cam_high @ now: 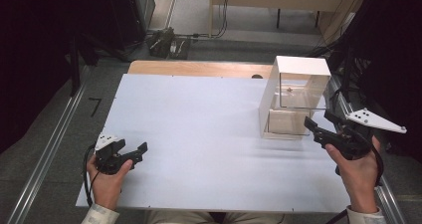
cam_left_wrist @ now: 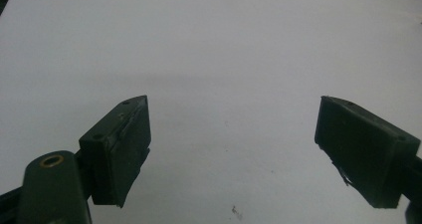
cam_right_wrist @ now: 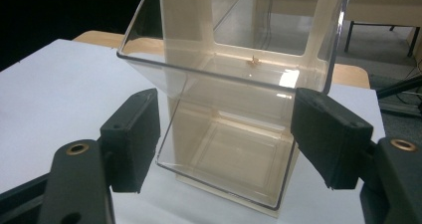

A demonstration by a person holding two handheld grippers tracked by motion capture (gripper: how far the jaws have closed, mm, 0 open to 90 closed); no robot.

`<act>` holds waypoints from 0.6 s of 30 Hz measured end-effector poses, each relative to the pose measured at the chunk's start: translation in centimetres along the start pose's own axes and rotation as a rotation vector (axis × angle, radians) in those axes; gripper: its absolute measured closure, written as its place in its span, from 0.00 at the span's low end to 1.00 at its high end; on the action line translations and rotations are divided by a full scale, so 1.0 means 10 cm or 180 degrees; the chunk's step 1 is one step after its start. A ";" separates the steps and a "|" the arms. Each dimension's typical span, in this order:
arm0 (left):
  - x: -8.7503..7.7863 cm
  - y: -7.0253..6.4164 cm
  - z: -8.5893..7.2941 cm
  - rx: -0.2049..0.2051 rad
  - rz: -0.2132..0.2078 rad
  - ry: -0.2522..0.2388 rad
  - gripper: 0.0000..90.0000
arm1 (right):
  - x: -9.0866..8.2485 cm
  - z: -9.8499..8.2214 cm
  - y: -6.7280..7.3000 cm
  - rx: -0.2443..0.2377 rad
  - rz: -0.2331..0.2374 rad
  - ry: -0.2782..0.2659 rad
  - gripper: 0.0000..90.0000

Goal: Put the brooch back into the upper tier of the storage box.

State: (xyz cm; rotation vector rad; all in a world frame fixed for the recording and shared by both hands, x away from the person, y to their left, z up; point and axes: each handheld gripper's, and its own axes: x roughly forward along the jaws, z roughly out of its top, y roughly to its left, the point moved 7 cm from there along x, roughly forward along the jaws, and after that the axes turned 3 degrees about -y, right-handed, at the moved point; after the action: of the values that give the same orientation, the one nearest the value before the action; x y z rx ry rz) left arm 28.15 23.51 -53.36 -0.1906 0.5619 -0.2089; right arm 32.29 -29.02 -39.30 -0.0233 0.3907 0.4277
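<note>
My right gripper (cam_right_wrist: pixel 226 134) hangs spread before the clear drawer unit (cam_high: pixel 293 97) near the worktop's (cam_high: pixel 199 134) right edge, left gripper (cam_high: pixel 130 152) spread idle; a clumsy nudge could topple it.

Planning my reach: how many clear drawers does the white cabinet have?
2. The upper drawer and the lower drawer are stacked in the cabinet, both facing the right gripper.

**Clear two-tier bin unit**

The bin unit (cam_high: pixel 294 97) stands upright on the table's far right part. It has a white back panel and top, with two clear plastic bins stacked one above the other. Upper bin (cam_right_wrist: pixel 234 50): tilted outward at the front, holding one small tan item (cam_right_wrist: pixel 255 60). Lower bin (cam_right_wrist: pixel 224 157): also tilted outward, with nothing visible inside.
</note>
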 end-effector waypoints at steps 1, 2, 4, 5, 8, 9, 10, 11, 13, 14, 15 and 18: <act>0.00 0.00 0.00 0.0001 -0.0002 0.0000 0.17 | 0.00 -0.02 0.00 0.0004 -0.0002 0.0014 0.29; 0.00 0.00 0.00 0.0000 -0.0001 -0.0001 0.17 | 0.01 -0.03 -0.01 -0.0002 -0.0002 0.0022 0.29; 0.00 0.00 0.00 0.0000 -0.0001 -0.0001 0.17 | 0.01 -0.05 -0.02 0.0001 -0.0008 0.0024 0.29; 0.00 0.00 0.00 0.0001 -0.0003 0.0000 0.17 | 0.01 -0.07 -0.02 0.0005 -0.0005 0.0036 0.29; 0.00 0.00 0.00 0.0003 -0.0001 0.0006 0.17 | 0.02 -0.10 -0.02 -0.0017 0.0001 0.0040 0.29; 0.00 0.00 0.00 0.0005 -0.0003 0.0005 0.17 | 0.02 -0.11 -0.02 -0.0016 0.0000 0.0046 0.28; 0.00 0.00 0.00 0.0006 -0.0004 0.0003 0.17 | 0.02 -0.13 -0.03 -0.0017 -0.0007 0.0043 0.28; 0.00 0.00 0.00 0.0009 -0.0005 0.0003 0.17 | 0.02 -0.15 -0.03 -0.0004 -0.0012 0.0053 0.28; 0.00 0.01 0.00 0.0008 -0.0002 0.0001 0.17 | 0.03 -0.19 -0.04 -0.0009 -0.0013 0.0066 0.28; 0.00 0.01 0.00 0.0007 -0.0003 0.0000 0.17 | 0.03 -0.21 -0.05 -0.0001 -0.0018 0.0071 0.28; 0.00 0.01 0.00 0.0010 -0.0004 0.0002 0.17 | 0.03 -0.23 -0.05 0.0000 -0.0012 0.0080 0.28; 0.00 0.00 0.00 0.0009 -0.0006 0.0000 0.17 | 0.02 -0.28 -0.07 0.0015 -0.0028 0.0095 0.28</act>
State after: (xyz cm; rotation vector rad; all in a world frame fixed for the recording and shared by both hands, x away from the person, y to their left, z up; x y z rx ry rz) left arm 28.12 23.56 -53.33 -0.1882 0.5614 -0.2114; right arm 31.71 -29.84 -41.99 -0.0268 0.4208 0.4182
